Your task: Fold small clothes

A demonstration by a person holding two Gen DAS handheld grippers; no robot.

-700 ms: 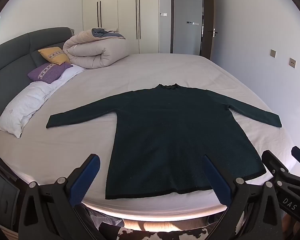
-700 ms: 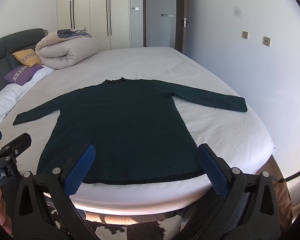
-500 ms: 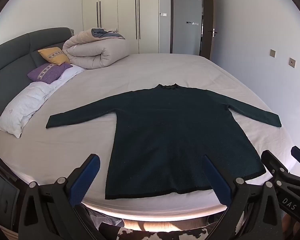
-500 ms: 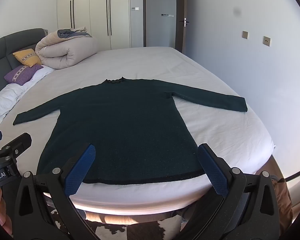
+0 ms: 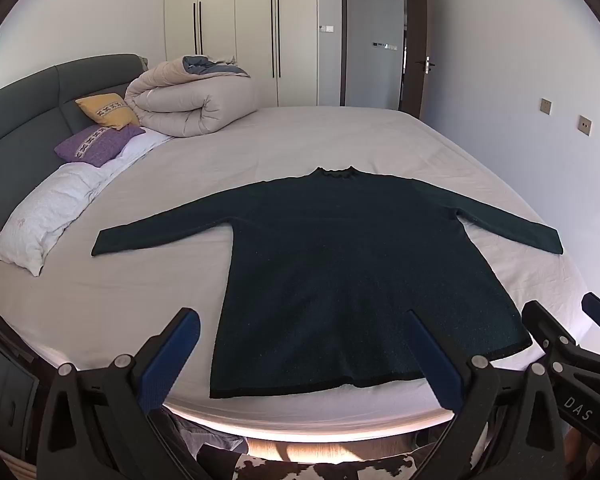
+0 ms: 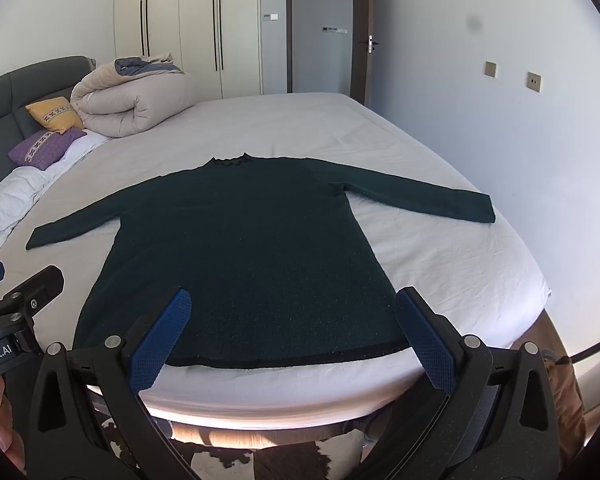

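My sweater (image 5: 352, 276) lies flat on the bed (image 5: 148, 280), hem nearest me. My left tool (image 5: 300, 360) and right tool (image 6: 288, 336) both hover off that hem, fingers apart, empty. I'd pinch each sleeve cuff cleanly before folding inward. Lettering reads "Robot.AI" and "DAS".

Dark green sweater (image 6: 240, 248) lying flat, sleeves spread, on bed (image 6: 440, 256); right gripper (image 6: 292, 332) hovering, jaws apart.
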